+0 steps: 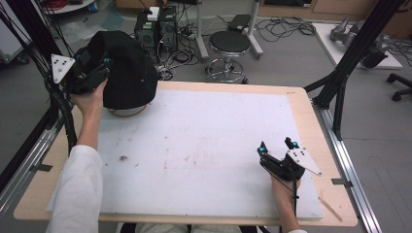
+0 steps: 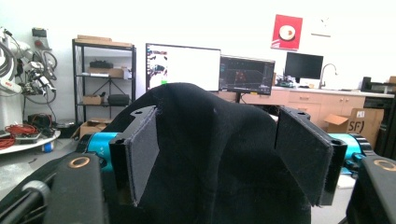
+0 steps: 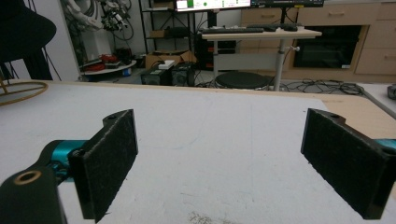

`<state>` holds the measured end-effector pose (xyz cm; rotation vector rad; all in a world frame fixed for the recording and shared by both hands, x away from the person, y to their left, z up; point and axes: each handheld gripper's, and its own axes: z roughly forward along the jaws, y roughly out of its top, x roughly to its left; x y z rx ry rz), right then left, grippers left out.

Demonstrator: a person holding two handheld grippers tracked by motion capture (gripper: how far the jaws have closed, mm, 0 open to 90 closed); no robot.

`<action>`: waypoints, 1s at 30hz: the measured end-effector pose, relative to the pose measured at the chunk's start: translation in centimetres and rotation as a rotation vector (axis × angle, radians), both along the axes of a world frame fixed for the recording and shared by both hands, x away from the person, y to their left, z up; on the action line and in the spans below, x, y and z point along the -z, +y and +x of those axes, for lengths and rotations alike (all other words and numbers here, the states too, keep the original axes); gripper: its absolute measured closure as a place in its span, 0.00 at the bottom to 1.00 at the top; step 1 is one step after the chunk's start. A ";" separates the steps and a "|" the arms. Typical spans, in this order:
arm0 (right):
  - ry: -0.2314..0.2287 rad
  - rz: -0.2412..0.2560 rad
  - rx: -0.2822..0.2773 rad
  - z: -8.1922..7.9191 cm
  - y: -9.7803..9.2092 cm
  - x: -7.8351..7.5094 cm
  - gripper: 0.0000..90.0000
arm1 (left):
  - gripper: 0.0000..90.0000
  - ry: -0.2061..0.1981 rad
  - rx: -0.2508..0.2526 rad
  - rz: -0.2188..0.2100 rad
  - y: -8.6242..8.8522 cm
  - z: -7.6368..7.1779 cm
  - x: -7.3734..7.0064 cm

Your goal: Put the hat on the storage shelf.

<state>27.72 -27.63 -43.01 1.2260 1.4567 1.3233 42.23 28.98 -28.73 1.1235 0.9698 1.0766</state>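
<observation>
High view: a black, soft fabric hat point(image 1: 127, 73) with a domed crown sits at the far left corner of the white foam mat point(image 1: 204, 145), over a thin tan ring point(image 1: 127, 112) that shows beneath its near edge. The left gripper point(image 1: 99, 68) is raised at the hat's left side, jaws against the fabric, held by the person's left hand point(image 1: 90, 102) in a white sleeve point(image 1: 77, 194). The right gripper point(image 1: 276, 146) rests low at the near right of the mat, well apart from the hat. The mat's middle is bare apart from faint marks and a small brown speck point(image 1: 123, 158). The wooden table point(image 1: 311, 116) shows as a narrow border around the mat; a round black stool point(image 1: 229, 43) stands beyond the far edge.

Left gripper view: the black fabric bulges up between the two padded jaws, which stand apart with the cloth between them; whether they press on it, I cannot tell. The hat's surface is plain, matte, without visible label. A cardboard box point(image 2: 360, 122) at far right bears the letters "SF".

Right gripper view: the jaws stand wide apart with nothing between them, above the bare white mat. The tan ring and a dark edge of the hat show at far left.
</observation>
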 end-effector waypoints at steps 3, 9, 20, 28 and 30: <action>-0.003 0.001 0.001 0.0 0.0 0.0 0.11 | 0.33 0.004 -0.008 -0.007 0.2 -0.3 0.3; -0.003 0.005 0.004 0.0 0.1 -0.1 0.11 | 0.30 0.029 -0.014 0.017 0.1 -1.0 1.1; 0.001 0.012 0.003 -0.1 0.0 -0.1 0.11 | 0.28 0.022 0.030 -0.026 -0.3 -4.6 2.5; 0.000 0.024 0.006 -0.2 0.0 -0.1 0.11 | 0.27 0.004 0.051 0.043 -1.6 -7.1 2.7; 0.002 0.026 0.005 -0.2 -0.1 -0.1 0.11 | 0.27 0.023 0.062 0.048 -1.7 -7.4 3.3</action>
